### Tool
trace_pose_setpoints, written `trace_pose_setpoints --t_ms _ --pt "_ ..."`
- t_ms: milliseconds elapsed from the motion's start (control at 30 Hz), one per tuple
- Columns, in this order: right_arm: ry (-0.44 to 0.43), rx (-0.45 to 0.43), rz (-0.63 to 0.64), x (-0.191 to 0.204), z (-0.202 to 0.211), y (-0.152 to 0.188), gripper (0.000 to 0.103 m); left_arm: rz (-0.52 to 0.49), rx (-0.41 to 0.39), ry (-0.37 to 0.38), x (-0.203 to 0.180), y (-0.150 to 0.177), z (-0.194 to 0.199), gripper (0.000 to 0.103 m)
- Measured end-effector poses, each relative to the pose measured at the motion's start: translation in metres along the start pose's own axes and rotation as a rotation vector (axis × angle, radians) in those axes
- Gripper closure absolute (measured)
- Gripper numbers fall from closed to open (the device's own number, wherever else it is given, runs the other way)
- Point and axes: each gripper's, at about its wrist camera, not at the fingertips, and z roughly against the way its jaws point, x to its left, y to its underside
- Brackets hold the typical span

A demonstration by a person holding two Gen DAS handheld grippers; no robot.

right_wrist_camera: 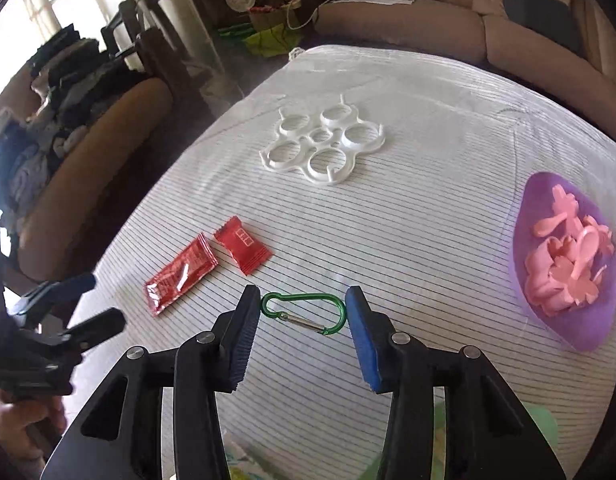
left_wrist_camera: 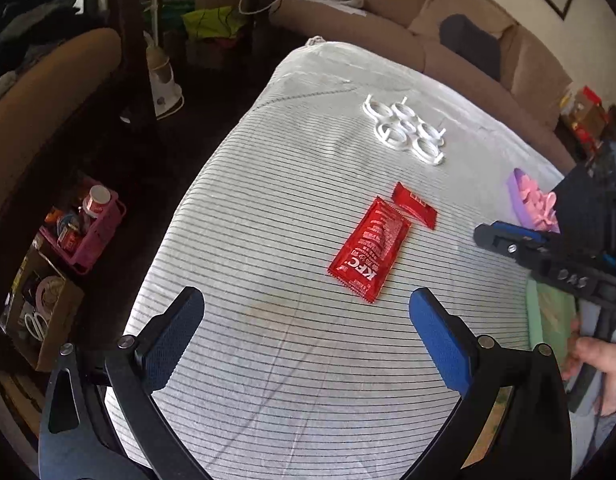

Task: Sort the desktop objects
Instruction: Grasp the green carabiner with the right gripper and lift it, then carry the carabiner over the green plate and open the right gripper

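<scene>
A green carabiner (right_wrist_camera: 308, 295) lies on the striped cloth, spanning my right gripper (right_wrist_camera: 303, 300) end to end; both pads touch it. That right gripper (left_wrist_camera: 508, 240) also shows at the right edge of the left wrist view, held by a hand (left_wrist_camera: 604, 364). My left gripper (left_wrist_camera: 305, 300) stands wide open above bare cloth, nothing between its fingers. Just beyond it lie a red KFC sauce packet (left_wrist_camera: 370, 248) and a smaller red packet (left_wrist_camera: 414, 206). Both packets (right_wrist_camera: 179, 276) (right_wrist_camera: 243, 246) lie left of the carabiner.
A purple bowl (right_wrist_camera: 548, 332) with pink plastic pieces (right_wrist_camera: 564, 264) sits at the right. A white ring rack (right_wrist_camera: 324, 144) lies farther back. A green item (left_wrist_camera: 548, 320) lies at the near right edge. A sofa (right_wrist_camera: 408, 24) stands behind; a pink basket (left_wrist_camera: 87, 224) stands on the floor left.
</scene>
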Motion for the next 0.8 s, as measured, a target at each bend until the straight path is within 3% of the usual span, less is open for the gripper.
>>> trace_pose_setpoints --t_ms 133,300,333,400,467,500,633,733,800 --pt "-0.059 -0.023 -0.020 -0.009 0.044 0.008 0.058 -0.137 0.027 -0.058 -0.026 -0.014 -0.022 0.000" --pt "-0.005 -0.002 0.033 -0.026 0.086 0.041 0.057 -0.268 0.045 -0.129 -0.054 -0.022 -0.047 0.001" --pt "0.013 0.013 0.044 -0.030 0.089 0.048 0.057 -0.269 0.044 -0.127 -0.056 -0.023 -0.048 0.005" --pt "0.052 0.058 0.065 -0.036 0.091 0.058 0.053 -0.249 0.044 -0.089 -0.057 -0.026 -0.047 0.024" --pt "0.068 0.057 0.059 -0.041 0.097 0.065 0.045 -0.237 0.034 -0.066 -0.060 -0.027 -0.044 0.061" --pt "0.052 0.041 0.049 -0.044 0.104 0.068 0.042 -0.232 0.032 -0.056 -0.061 -0.027 -0.043 0.068" --pt "-0.012 -0.053 -0.022 -0.054 0.133 0.066 0.037 -0.153 0.048 0.037 -0.055 -0.027 -0.038 0.074" --pt "-0.055 -0.099 -0.067 -0.063 0.152 0.066 0.032 -0.114 0.040 0.097 -0.058 -0.023 -0.024 0.089" --pt "-0.053 -0.110 -0.065 -0.065 0.159 0.067 0.031 -0.118 0.031 0.147 -0.069 -0.016 -0.010 0.091"
